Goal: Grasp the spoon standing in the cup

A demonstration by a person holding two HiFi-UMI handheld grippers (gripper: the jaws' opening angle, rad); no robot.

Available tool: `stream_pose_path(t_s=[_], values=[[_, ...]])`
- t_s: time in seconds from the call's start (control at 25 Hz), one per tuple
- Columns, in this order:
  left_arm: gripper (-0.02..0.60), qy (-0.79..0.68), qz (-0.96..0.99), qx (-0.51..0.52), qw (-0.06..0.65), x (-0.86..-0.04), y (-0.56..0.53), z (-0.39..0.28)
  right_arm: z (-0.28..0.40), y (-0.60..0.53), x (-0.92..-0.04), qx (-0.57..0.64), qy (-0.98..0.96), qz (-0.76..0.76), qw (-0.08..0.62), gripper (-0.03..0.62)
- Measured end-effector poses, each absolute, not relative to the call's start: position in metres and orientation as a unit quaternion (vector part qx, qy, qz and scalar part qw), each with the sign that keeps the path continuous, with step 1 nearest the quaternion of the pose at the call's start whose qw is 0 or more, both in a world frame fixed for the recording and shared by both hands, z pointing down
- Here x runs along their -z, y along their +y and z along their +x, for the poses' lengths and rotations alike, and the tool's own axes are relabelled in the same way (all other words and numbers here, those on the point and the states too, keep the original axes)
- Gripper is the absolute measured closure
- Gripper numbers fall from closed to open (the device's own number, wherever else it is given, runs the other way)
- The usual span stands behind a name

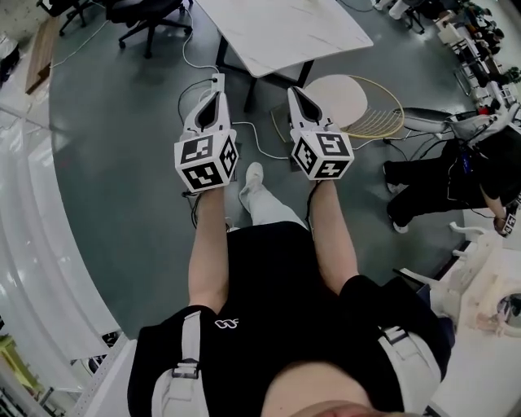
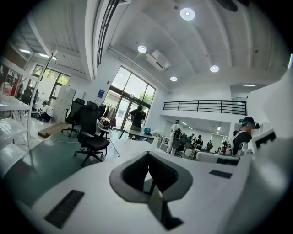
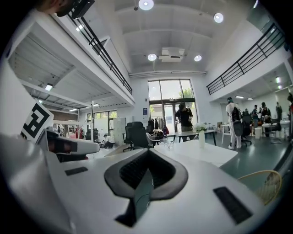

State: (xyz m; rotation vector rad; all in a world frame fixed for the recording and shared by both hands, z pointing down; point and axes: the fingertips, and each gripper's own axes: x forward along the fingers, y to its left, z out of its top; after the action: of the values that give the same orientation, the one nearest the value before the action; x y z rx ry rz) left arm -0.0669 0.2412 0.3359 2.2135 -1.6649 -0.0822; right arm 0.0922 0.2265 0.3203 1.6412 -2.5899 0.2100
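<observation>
No spoon can be made out in any view. Small glass items, perhaps cups, and a white vase of flowers stand on a white table ahead; they are too small to tell more. In the head view both grippers are held out side by side above the floor, short of that table. My left gripper has its jaws together with nothing between them. My right gripper is likewise shut and empty.
Black office chairs stand to the left of the table. A round woven chair sits to its right, with cables on the grey floor. A person in black crouches at the right. A white curved counter runs along the left.
</observation>
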Motion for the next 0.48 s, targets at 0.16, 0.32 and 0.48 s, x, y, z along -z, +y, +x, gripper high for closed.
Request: stream_pose_path(t_s=[0.16, 0.32, 0.48], values=[[0.568, -0.593, 0.781, 0.023, 0.193, -0.346, 0.195, -0.051, 0.111, 0.178, -0.336, -0.087, -0.84, 0.534, 0.04, 0.588], [0.569, -0.598, 0.773, 0.018, 0.211, -0.361, 0.144, -0.039, 0.117, 0.125, -0.346, -0.095, -0.845, 0.523, 0.052, 0.588], [0.569, -0.606, 0.761, 0.017, 0.23, -0.377, 0.09, -0.024, 0.132, 0.066, -0.359, -0.102, -0.85, 0.512, 0.069, 0.588]])
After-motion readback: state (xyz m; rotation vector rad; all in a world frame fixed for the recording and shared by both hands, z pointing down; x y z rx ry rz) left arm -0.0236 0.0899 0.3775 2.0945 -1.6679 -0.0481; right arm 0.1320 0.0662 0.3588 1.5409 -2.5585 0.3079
